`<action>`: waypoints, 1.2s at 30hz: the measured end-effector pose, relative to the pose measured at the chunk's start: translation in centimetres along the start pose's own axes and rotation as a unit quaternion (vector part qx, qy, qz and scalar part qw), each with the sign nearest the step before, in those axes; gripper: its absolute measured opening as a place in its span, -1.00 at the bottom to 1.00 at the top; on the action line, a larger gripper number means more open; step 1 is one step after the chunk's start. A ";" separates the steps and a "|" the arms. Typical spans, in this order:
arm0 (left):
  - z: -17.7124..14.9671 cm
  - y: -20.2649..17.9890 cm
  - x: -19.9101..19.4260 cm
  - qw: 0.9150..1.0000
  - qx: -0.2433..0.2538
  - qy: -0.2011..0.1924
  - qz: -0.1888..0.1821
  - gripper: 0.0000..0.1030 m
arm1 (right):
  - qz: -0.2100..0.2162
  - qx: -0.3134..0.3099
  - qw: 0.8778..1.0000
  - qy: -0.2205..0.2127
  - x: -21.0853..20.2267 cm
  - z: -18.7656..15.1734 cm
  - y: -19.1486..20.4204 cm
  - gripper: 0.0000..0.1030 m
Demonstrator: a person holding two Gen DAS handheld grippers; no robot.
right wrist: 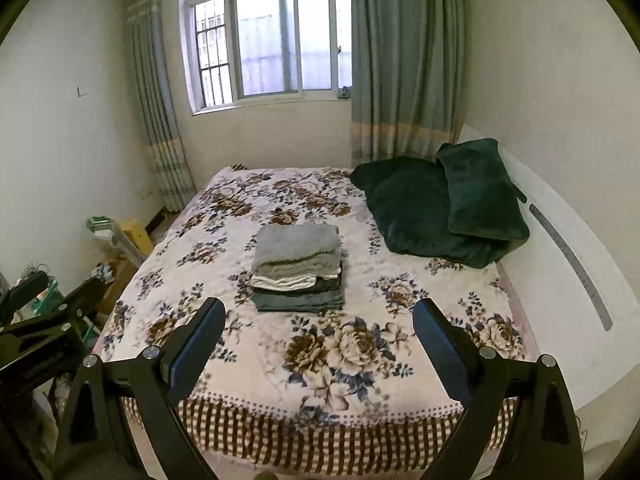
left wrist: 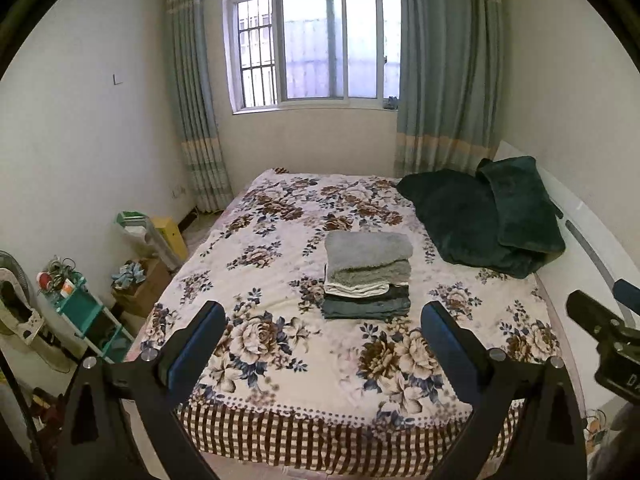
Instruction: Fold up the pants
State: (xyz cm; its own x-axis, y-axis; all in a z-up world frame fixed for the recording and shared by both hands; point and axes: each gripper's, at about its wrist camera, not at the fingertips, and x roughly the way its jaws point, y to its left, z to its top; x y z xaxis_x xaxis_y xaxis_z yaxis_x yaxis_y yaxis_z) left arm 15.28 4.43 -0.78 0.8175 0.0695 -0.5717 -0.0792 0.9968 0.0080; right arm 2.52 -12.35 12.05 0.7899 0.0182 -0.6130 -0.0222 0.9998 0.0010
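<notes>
A neat stack of folded pants (left wrist: 367, 276) lies in the middle of the floral bedspread (left wrist: 280, 340), grey pieces on top, white in the middle, dark green at the bottom. It also shows in the right wrist view (right wrist: 298, 268). My left gripper (left wrist: 324, 312) is open and empty, held above the near end of the bed, short of the stack. My right gripper (right wrist: 319, 312) is open and empty too, at about the same distance from the stack. The right gripper shows at the right edge of the left wrist view (left wrist: 612, 332).
Two dark green pillows (left wrist: 480, 220) lie at the right by the white headboard (left wrist: 592, 232). A teal shelf (left wrist: 84, 312), boxes and clutter stand on the floor left of the bed. A window (left wrist: 316, 40) with curtains is behind.
</notes>
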 end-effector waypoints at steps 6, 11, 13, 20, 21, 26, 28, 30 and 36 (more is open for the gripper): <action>-0.7 1.0 0.0 1.000 -0.007 0.003 0.004 0.95 | -0.001 0.002 1.000 0.006 -0.1 -0.9 0.8 0.88; 0.0 1.1 1.4 1.000 -0.013 -0.007 0.000 1.00 | -0.004 0.010 1.000 -0.010 2.6 1.0 0.6 0.90; 0.3 1.0 2.2 1.000 -0.011 -0.009 0.007 1.00 | -0.013 0.009 1.000 -0.017 3.9 1.8 0.7 0.92; 1.8 -0.1 6.8 1.000 -0.002 0.006 0.014 1.00 | -0.027 0.005 1.000 -0.013 9.8 4.4 0.5 0.92; 1.9 -0.3 7.4 1.000 0.001 0.009 0.017 1.00 | -0.030 0.003 1.000 -0.008 10.8 4.8 0.5 0.92; 2.5 -1.2 10.6 0.999 0.009 0.028 0.019 1.00 | -0.029 0.002 1.000 0.013 15.3 5.7 0.4 0.92; 2.7 -1.4 11.6 0.999 0.010 0.030 0.024 1.00 | -0.026 0.008 0.999 0.021 16.7 5.8 0.3 0.92; 3.0 -1.5 12.6 0.999 0.008 0.040 0.024 1.00 | -0.026 0.011 0.999 0.031 18.0 5.9 0.3 0.92; 3.4 -1.5 13.9 0.998 0.008 0.048 0.027 1.00 | -0.029 0.013 0.999 0.039 20.4 5.9 0.6 0.92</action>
State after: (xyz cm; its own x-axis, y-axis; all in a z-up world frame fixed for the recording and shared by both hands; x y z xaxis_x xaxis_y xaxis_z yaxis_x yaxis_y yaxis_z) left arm 28.69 4.07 -6.00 0.7540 0.1196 -0.6459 -0.1118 0.9923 0.0533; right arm 22.17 -11.28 4.20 0.7399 -0.0398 -0.6716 0.0389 0.9991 -0.0164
